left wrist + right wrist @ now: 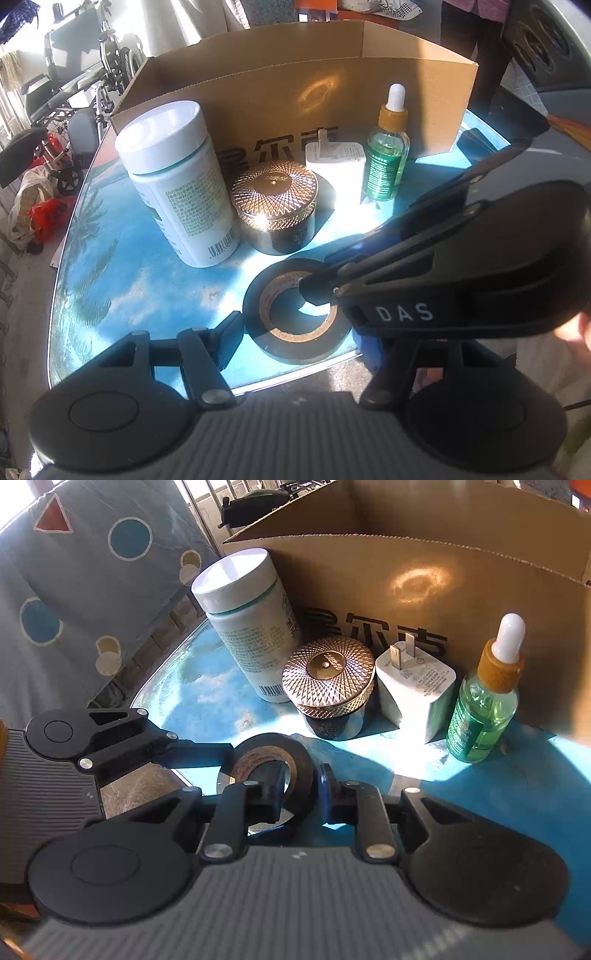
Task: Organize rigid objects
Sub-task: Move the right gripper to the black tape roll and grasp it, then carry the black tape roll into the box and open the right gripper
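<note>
A black tape roll (295, 332) (273, 753) lies flat near the front edge of the blue glass table (129, 277). My right gripper (303, 784) (317, 291) is shut on the roll's wall, one finger inside the hole and one outside. My left gripper (295, 325) straddles the same roll. Its left finger (231, 334) (207, 755) meets the roll's outer side, while its other finger is hidden behind the right gripper. Behind the roll stand a white jar (177, 184), a gold-lidded jar (275, 206), a white charger plug (338, 170) and a green dropper bottle (386, 155).
An open cardboard box (295, 85) (443, 572) stands right behind the row of objects. The table's rim (295, 373) runs just below the roll. A wheelchair (74, 92) and bags (40, 214) are on the floor to the left. Patterned fabric (92, 572) hangs beside the table.
</note>
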Action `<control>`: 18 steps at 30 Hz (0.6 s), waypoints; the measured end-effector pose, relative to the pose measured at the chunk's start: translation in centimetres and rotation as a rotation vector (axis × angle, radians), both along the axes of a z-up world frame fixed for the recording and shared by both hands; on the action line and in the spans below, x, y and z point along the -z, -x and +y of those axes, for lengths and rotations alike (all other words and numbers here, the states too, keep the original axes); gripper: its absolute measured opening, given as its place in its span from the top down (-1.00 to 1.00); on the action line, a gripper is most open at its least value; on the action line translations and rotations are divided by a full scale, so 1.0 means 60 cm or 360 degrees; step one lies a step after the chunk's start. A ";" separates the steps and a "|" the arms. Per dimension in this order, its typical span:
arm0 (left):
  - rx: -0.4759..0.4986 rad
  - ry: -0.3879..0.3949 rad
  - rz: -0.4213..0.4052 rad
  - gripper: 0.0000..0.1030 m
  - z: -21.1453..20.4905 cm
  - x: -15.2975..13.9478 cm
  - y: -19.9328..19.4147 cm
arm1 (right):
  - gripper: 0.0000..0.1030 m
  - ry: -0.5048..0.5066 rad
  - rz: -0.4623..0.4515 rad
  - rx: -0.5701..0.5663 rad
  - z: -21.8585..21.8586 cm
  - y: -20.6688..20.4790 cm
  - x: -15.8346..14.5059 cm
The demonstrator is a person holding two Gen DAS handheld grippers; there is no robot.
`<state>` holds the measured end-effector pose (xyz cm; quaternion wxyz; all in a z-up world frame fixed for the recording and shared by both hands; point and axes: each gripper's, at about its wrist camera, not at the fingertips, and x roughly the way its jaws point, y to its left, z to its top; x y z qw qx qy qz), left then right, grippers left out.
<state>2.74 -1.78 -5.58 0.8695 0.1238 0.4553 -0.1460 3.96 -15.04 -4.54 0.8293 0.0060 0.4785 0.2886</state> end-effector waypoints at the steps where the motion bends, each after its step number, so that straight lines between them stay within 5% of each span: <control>1: 0.0010 -0.0005 -0.0003 -0.28 -0.002 0.000 0.000 | 0.65 0.0007 -0.0005 0.0002 -0.002 0.001 -0.001; 18: -0.0005 0.0051 -0.0010 -0.28 0.001 -0.001 0.001 | 0.64 0.0096 -0.0089 -0.0002 0.005 0.017 -0.007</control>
